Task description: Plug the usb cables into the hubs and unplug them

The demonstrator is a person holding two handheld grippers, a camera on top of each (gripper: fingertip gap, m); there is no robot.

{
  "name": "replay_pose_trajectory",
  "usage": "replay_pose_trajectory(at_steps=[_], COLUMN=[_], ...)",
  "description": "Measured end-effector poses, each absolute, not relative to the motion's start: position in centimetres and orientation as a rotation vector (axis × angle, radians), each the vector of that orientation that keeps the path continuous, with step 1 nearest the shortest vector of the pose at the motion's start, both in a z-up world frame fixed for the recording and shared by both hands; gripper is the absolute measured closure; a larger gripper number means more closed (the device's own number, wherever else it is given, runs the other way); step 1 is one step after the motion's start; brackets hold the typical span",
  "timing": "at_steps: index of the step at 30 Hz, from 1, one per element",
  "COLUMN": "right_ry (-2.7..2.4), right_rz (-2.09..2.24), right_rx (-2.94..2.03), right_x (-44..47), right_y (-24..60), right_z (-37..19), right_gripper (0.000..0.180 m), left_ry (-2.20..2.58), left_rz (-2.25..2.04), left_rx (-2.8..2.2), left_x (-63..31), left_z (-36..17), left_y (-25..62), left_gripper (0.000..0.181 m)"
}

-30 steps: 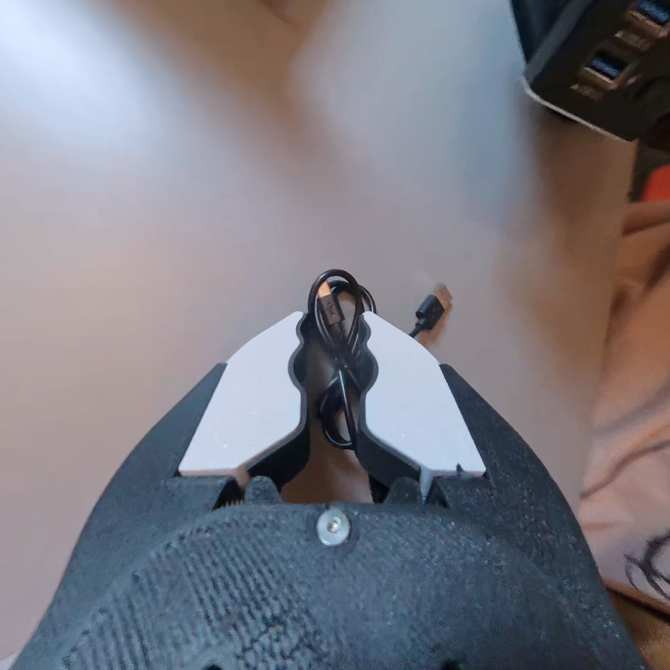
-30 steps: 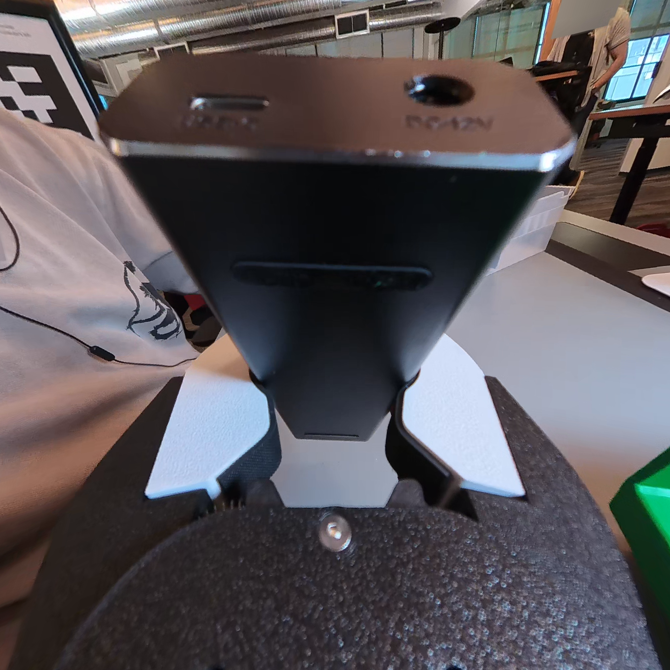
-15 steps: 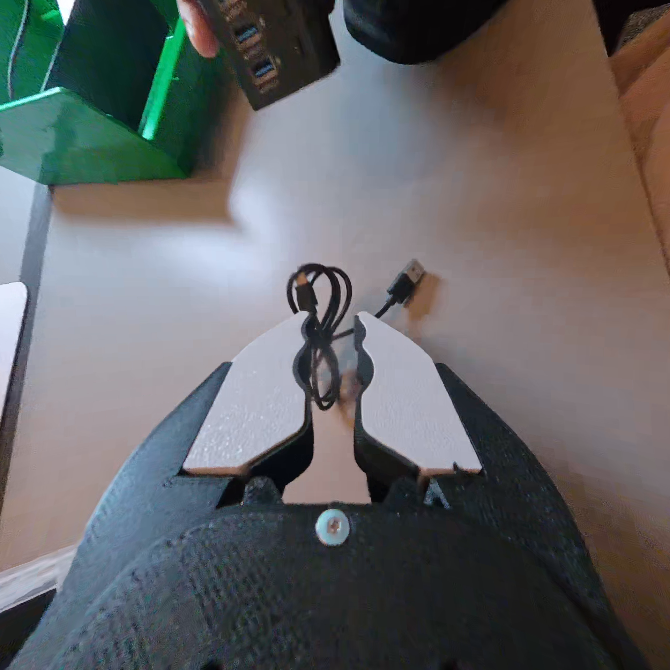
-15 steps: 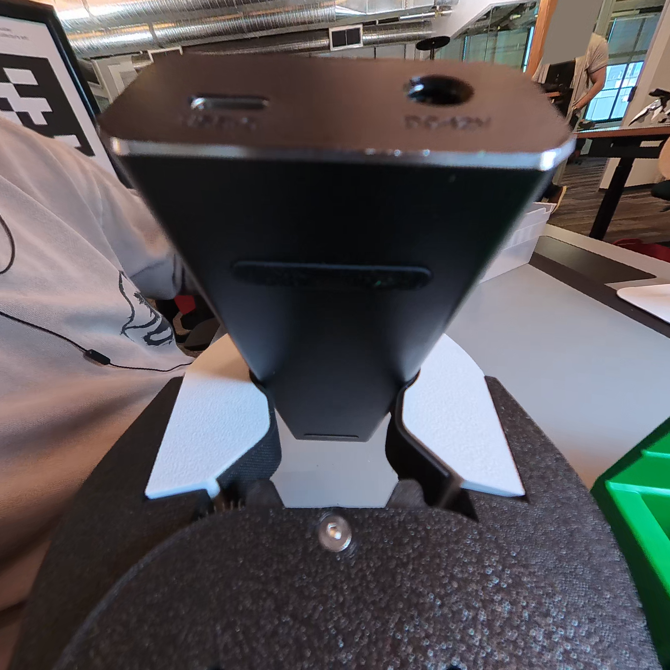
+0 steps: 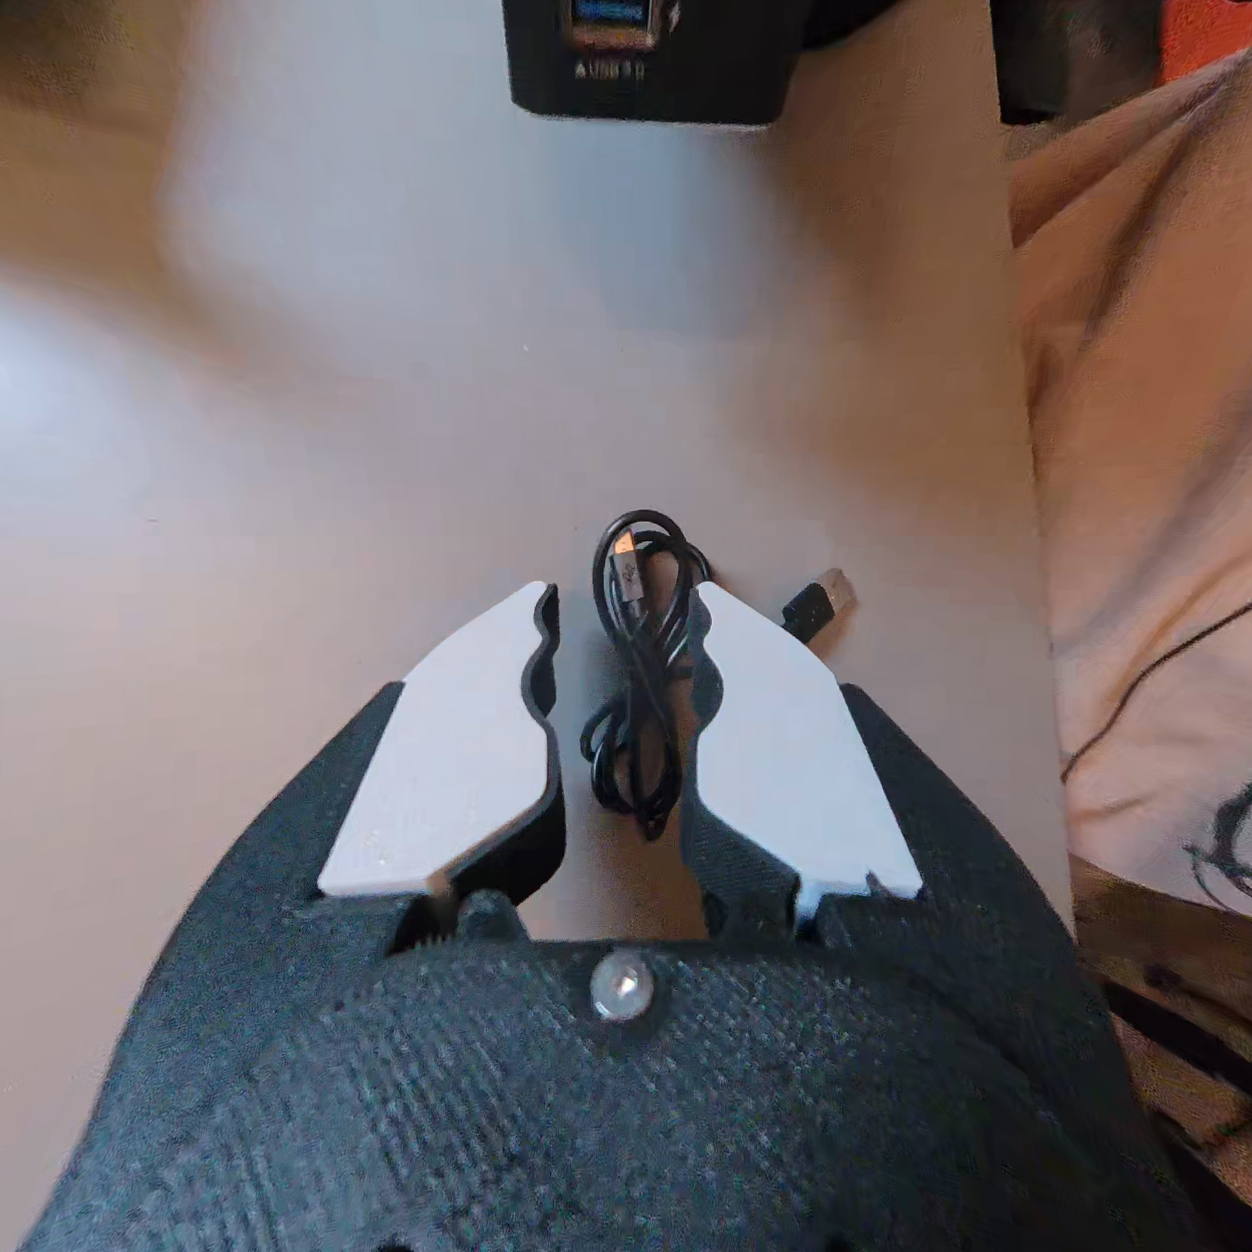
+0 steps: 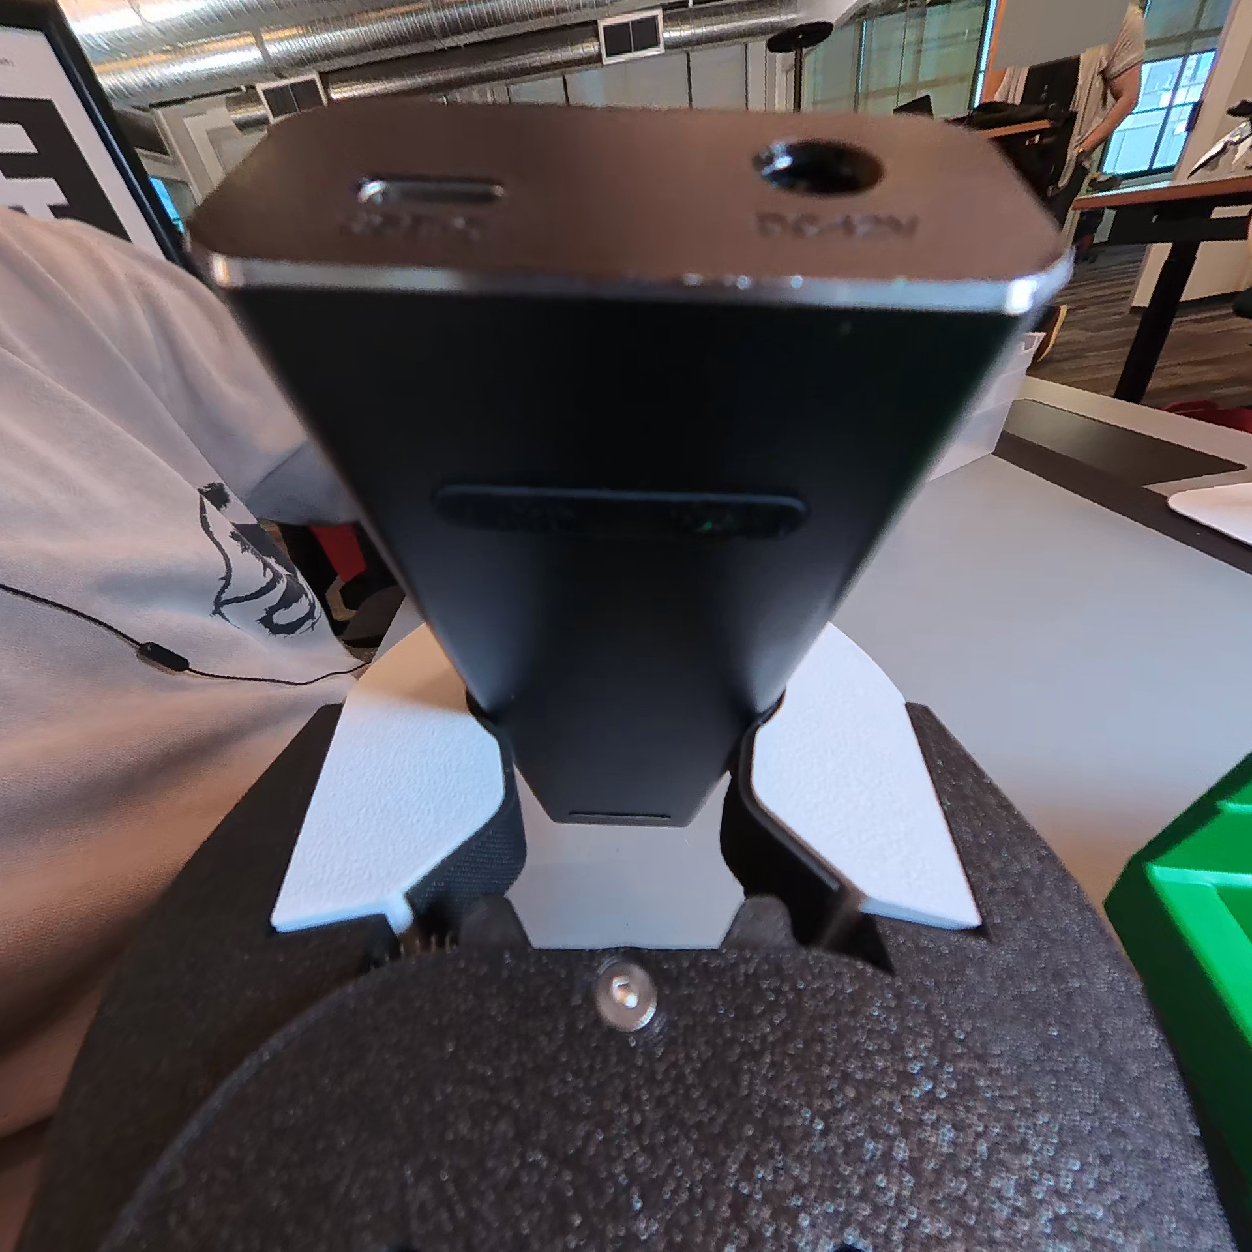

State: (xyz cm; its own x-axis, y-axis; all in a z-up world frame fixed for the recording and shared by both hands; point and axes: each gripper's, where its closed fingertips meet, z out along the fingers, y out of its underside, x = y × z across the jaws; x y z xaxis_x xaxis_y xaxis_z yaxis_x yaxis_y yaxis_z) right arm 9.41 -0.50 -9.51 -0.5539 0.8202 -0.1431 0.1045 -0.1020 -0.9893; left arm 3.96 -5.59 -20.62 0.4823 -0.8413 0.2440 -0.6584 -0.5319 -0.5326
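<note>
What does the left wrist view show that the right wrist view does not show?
Only the left wrist view shows the coiled black USB cable between the open fingers of the left gripper, with its free plug lying on the table.

Only the right wrist view shows the right gripper shut on the black hub, a green bin, and the office behind.

Both show the hub, the table and the person's light shirt.

USB cable [image 5: 637,677] was black; hub [image 6: 630,474] black with silver edge; gripper fingers [image 5: 461,759] white over black; bin [image 6: 1192,962] green; table [image 5: 339,406] pale grey.
</note>
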Motion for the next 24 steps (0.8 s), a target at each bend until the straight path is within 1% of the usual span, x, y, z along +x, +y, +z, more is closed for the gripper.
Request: replay_pose_trajectory(at_steps=[1,3,5,7,10,12,13,15,16,18,21,24], right_ry=[-1.63,-1.628,-1.625,-1.62,-1.604,-1.595,-1.593,-1.591,-1.591,-1.594,-1.601,-1.613], right_rz=[1.71,1.706,1.705,1.702,1.705,1.704,1.702,1.7,1.701,1.703,1.708,1.698], right_rx=[-1.016,-1.008,-1.0,-0.991,-0.971,-0.961,-0.956,-0.95,-0.949,-0.952,-0.973,-0.995], right_x=[9.5,9.6,9.8,10.0,10.2,10.4,10.4,10.5,10.5,10.4,10.1,9.7], right_y=[-0.5,-0.4,-0.3,-0.2,-0.1,-0.1,-0.1,-0.2,-0.2,-0.3,-0.3,-0.2], right_z=[-9.4,-9.2,-9.0,-8.8,-8.2,-7.9,-7.7,-7.6,-7.6,-7.7,-8.2,-8.8], right_gripper=[0.108,0.108,0.108,0.108,0.108,0.108,0.108,0.108,0.108,0.108,0.108,0.108], left_ry=[1.293,1.371,1.392,1.327,1.162,1.189,1.211,1.256,1.275,1.283,1.227,1.225], left_rz=[-0.749,-0.794,-0.769,-0.589,-0.215,-0.08,-0.053,-0.12,-0.185,-0.288,-0.353,-0.316], left_rx=[-2.427,-2.5,-2.504,-2.414,-2.153,-1.96,-1.917,-1.963,-2.004,-2.029,-2.038,-2.042], left_x=[4.3,4.5,4.4,3.4,1.1,1.0,1.1,1.4,1.6,1.8,1.7,1.6], left_z=[-21.2,-22.2,-22.0,-19.8,-14.3,-12.0,-12.2,-15.0,-16.7,-18.6,-18.1,-17.2], left_y=[-5.8,-6.0,-5.6,-3.5,-0.3,-1.6,-3.0,-6.6,-8.6,-11.7,-13.3,-12.4], left_gripper=[0.144,0.164,0.165,0.166,0.166,0.164,0.154,0.143,0.143,0.149,0.149,0.151])
